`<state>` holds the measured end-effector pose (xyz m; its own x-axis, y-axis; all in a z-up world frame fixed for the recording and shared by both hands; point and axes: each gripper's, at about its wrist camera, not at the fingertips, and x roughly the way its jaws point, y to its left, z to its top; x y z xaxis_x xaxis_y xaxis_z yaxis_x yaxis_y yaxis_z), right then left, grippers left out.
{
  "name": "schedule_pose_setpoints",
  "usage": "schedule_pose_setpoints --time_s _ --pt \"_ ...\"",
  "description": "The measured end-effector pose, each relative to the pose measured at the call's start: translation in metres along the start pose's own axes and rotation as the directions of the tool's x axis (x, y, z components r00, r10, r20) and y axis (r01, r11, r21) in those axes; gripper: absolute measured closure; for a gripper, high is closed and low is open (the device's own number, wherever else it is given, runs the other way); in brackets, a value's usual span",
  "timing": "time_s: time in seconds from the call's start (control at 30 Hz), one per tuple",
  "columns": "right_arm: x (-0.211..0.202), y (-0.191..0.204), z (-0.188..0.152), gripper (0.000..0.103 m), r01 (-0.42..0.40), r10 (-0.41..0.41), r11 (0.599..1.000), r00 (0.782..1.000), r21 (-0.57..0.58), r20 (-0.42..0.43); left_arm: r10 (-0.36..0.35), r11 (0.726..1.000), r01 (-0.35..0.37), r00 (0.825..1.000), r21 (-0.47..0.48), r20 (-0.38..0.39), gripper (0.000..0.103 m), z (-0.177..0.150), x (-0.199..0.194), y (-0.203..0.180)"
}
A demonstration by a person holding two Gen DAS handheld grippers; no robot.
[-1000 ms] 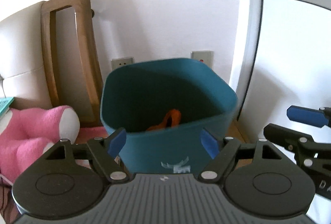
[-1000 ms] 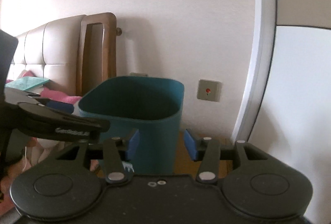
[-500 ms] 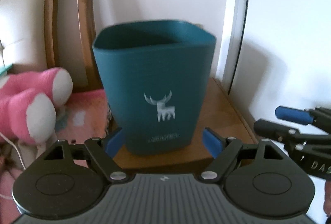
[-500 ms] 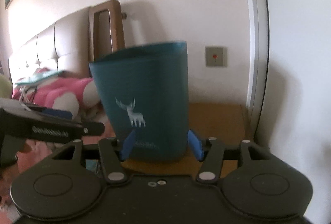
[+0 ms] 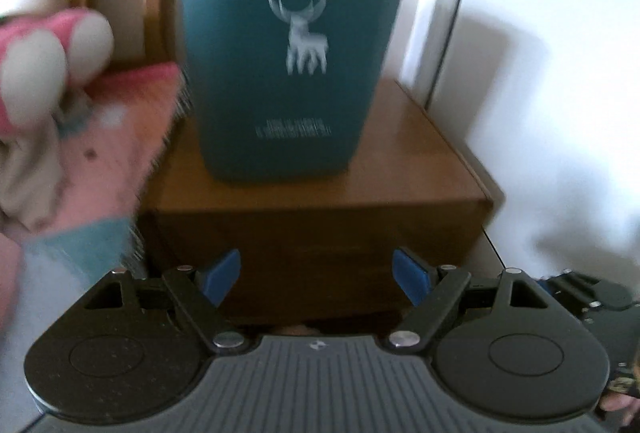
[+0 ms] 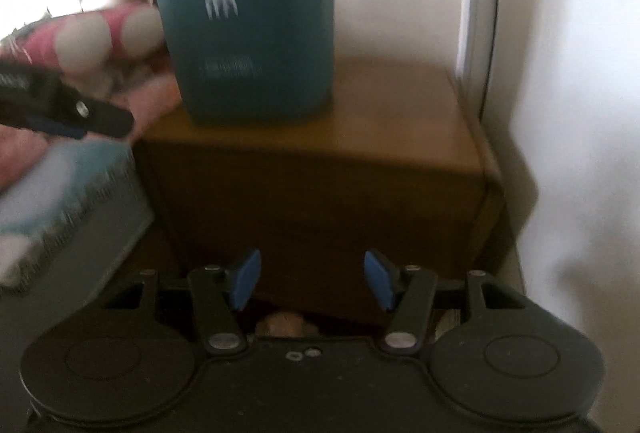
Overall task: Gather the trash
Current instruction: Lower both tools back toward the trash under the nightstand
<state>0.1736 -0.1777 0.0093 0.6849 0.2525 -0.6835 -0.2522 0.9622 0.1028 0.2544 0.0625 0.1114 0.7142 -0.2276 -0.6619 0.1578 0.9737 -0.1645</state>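
Two grippers, both empty: left gripper (image 5: 316, 275) w/ fingers spread wide, right gripper (image 6: 312, 279) fingers apart, having just opened further, nothing btwn them. Teal deer-print trash bin (image 5: 294, 45) stands upright on wooden nightstand (image 5: 320, 221), beside pink plush toy (image 5: 48, 61). Both views blurred.

The bin (image 5: 292, 45) bears a white deer emblem; its lettering is unreadable.

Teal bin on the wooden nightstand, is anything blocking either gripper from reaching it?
Nothing visible does. The teal bin stands alone on the nightstand. Both the left gripper and right gripper are open and empty, below the nightstand's top, facing its front.
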Motion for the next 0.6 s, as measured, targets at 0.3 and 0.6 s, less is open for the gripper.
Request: schedule_pose_setpoints --time_s 0.3,0.6 --pt "0.06 -0.03 -0.085 0.046 0.024 -0.012 0.996 0.99 0.082 -0.141 -0.095 0.994 0.091 0.994 -0.056 -0.062 0.0 -0.075 0.071 0.019" --pt "0.13 -0.039 -0.144 0.045 0.056 -0.022 0.991 0.963 0.121 -0.27 -0.036 0.997 0.047 0.982 0.056 -0.185 0.0 -0.148 0.18 0.019"
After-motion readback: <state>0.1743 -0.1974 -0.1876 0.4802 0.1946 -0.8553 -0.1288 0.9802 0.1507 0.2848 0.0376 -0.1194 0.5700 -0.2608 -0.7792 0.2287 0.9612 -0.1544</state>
